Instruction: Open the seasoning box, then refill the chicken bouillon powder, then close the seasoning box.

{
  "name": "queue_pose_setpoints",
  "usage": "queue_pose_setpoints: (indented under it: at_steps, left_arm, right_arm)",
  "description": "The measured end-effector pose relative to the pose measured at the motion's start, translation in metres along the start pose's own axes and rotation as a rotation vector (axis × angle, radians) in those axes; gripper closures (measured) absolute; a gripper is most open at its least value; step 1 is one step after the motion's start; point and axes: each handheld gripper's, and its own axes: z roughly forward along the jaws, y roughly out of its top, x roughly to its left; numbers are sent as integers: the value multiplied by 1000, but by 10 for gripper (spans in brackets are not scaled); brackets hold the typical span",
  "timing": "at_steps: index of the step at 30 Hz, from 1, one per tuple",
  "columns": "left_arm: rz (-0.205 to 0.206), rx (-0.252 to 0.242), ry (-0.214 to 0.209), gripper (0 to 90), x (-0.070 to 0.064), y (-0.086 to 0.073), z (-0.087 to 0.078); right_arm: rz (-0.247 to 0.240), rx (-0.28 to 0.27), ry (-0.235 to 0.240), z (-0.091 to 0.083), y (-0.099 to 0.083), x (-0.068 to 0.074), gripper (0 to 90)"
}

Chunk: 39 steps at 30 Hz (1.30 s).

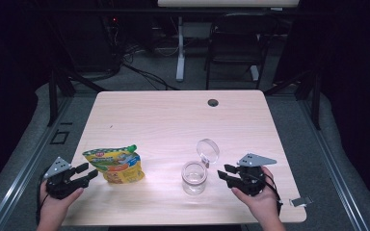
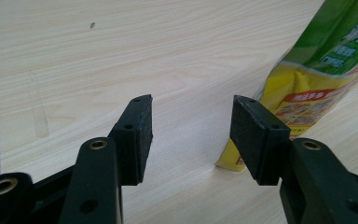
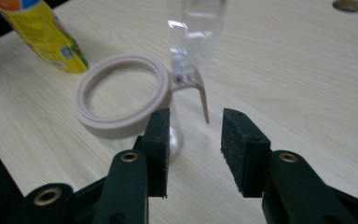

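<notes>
From above, the left gripper (image 1: 87, 174) sits jaws apart at nine o'clock of a yellow-green snack pouch (image 1: 115, 164); the right gripper (image 1: 223, 174), jaws apart, sits at three o'clock of a glass jar (image 1: 194, 177) with its hinged lid (image 1: 207, 150) open. In the left gripper view, the pouch (image 2: 317, 79) stands at two o'clock. In the right gripper view, the jar's rim (image 3: 121, 100) lies at eleven o'clock.

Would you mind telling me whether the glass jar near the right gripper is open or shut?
Open. The jar stands upright with its hinged lid swung up and back, leaving the pale-ringed mouth uncovered.
</notes>
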Motion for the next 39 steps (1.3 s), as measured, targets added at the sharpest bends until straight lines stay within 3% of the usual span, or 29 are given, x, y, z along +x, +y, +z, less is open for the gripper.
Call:
queue_pose_setpoints:
  at_steps: [4,11,27,39]
  left_arm:
    - [-6,-4,-6,487,0,4,-5]
    - [4,-16,-21,488,-1,11,-15]
    - [6,-12,-40,495,-7,19,-29]
    - [50,-30,-106,493,-19,31,-31]
  right_arm:
    - [-17,-46,22,-4,6,9,622]
    - [-26,-53,23,-2,4,13,622]
    - [-9,-71,14,0,-6,1,623]
    - [9,-91,13,0,-14,-6,620]
